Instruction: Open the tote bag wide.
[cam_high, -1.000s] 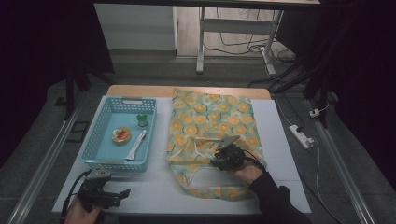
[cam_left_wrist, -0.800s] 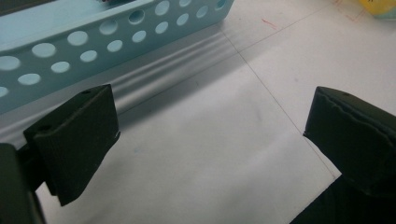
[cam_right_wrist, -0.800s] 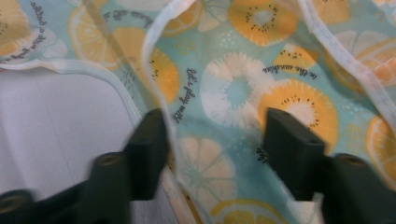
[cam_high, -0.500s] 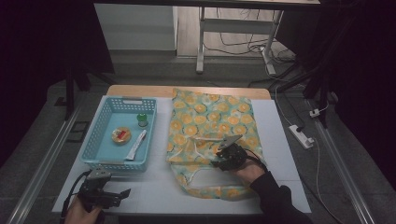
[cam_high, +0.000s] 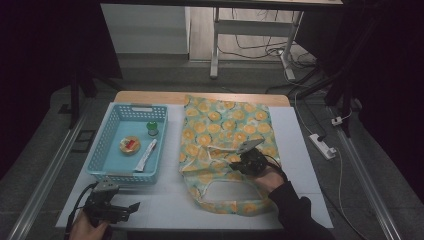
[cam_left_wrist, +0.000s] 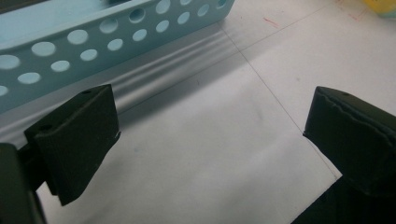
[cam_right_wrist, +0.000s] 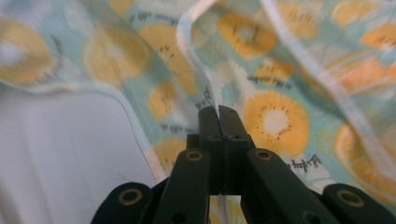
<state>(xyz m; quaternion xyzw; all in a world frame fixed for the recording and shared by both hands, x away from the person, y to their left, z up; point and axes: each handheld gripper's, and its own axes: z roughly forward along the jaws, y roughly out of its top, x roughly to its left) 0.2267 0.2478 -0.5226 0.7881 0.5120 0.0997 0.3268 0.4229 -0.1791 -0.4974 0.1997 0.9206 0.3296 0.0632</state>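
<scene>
Basket items (cam_high: 130, 145) too small

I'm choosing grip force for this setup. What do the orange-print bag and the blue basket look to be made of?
Orange-print bag: thin woven cloth, matte, likely cotton or polyester; it folds and wrinkles softly where the right gripper pinches its white-piped edge. Blue basket: rigid moulded plastic, smooth with a slight sheen, its wall pierced by even round holes.

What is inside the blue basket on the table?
In the basket: a green-capped bottle, a round container, a white tube. Anything under them is hidden.
</scene>
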